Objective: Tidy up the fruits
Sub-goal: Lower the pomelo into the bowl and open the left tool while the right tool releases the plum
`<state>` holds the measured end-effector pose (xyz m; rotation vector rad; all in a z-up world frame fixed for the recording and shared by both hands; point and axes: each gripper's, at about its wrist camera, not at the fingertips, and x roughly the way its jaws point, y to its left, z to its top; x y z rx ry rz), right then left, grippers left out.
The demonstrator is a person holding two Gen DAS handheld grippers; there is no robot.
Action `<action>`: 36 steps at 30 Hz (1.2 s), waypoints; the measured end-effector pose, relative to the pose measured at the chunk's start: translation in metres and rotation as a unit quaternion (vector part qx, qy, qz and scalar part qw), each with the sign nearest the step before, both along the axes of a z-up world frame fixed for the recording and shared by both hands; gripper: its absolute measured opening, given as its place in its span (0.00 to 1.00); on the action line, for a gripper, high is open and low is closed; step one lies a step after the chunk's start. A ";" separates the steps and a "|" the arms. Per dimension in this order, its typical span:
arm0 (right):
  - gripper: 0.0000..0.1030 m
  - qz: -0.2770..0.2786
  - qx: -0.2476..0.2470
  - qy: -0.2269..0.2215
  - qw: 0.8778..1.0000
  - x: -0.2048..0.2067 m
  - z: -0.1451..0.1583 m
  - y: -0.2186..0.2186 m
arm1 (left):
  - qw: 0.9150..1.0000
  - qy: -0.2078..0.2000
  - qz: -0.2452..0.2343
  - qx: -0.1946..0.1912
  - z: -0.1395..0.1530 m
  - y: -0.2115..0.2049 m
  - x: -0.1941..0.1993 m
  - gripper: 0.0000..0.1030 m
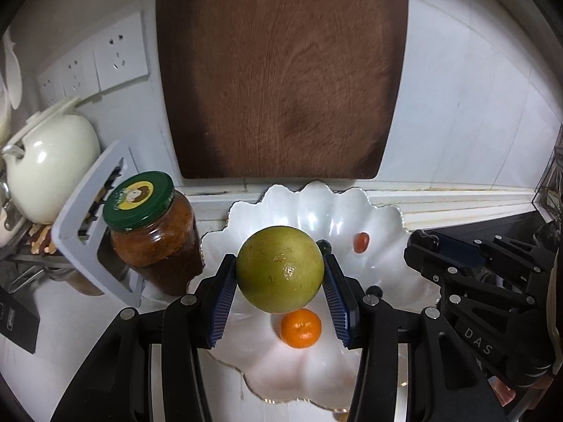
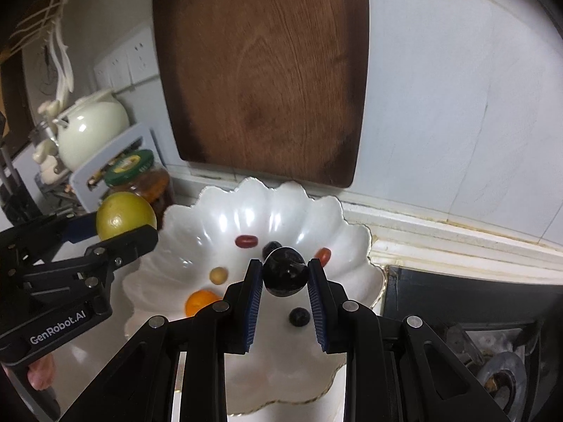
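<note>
Left claw (image 1: 279, 274) clamped on a large green-yellow citrus (image 1: 279, 269), blue pads pressing both sides; fruit held above the near-left part of the scalloped white bowl (image 1: 383, 267). Right claw (image 2: 285, 277) clamped on a dark round plum (image 2: 284, 271), held over the bowl's middle.

In the bowl, nearest: a small orange mandarin (image 1: 301, 327) below the green-yellow citrus, and a dark berry (image 2: 299, 316) between the right claw's fingers. Further in: a small tan fruit (image 2: 218, 275), a red oblong date (image 2: 246, 241), a second dark berry (image 2: 271, 247) partly hidden behind the plum, and a red-orange cherry tomato (image 2: 323, 256) toward the right rim.

The bowl sits on a white worktop (image 1: 70, 320). Left of it: a glass jar with green lid (image 1: 151, 232), just beside the bowl. Behind the jar: a grey rack panel (image 1: 91, 225), then a cream teapot (image 1: 49, 165). Far side: a wooden cutting board (image 1: 281, 81) leaning upright against the tiled wall, its foot just behind the bowl; wall sockets (image 1: 116, 52) to the left.
</note>
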<state>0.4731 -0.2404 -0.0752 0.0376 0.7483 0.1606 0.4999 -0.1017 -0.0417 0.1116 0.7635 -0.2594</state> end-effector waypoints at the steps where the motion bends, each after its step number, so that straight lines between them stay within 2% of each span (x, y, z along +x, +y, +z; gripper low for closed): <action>1: 0.27 0.000 0.000 0.004 1.000 0.003 -0.002 -0.001 | 1.000 0.004 -0.002 0.001 -0.002 -0.001 0.004 0.47; 12: 0.27 -0.004 -0.005 0.052 0.999 0.034 -0.032 -0.004 | 0.998 0.061 -0.008 0.015 -0.037 -0.013 0.051 0.47; 21: 0.27 -0.012 0.006 0.080 0.997 0.051 -0.050 -0.008 | 0.995 0.096 -0.016 0.031 -0.059 -0.024 0.070 0.47; 23: 0.28 -0.013 0.007 0.085 0.996 0.052 -0.053 -0.009 | 0.995 0.096 -0.013 0.038 -0.062 -0.025 0.071 0.47; 24: 0.31 -0.014 0.006 0.087 0.996 0.053 -0.054 -0.009 | 0.995 0.097 -0.012 0.038 -0.062 -0.026 0.070 0.49; 25: 0.38 -0.015 0.006 0.088 0.996 0.054 -0.054 -0.009 | 0.995 0.092 -0.011 0.038 -0.060 -0.026 0.069 0.52; 27: 0.43 -0.020 0.005 0.085 0.996 0.052 -0.054 -0.011 | 0.996 0.078 -0.007 0.047 -0.056 -0.027 0.066 0.65; 30: 0.43 -0.027 0.006 0.082 0.996 0.049 -0.051 -0.013 | 0.996 0.063 0.000 0.058 -0.050 -0.026 0.062 0.65; 36: 0.43 -0.033 0.009 0.063 0.997 0.034 -0.037 -0.016 | 0.998 0.041 0.016 0.051 -0.030 -0.016 0.045 0.69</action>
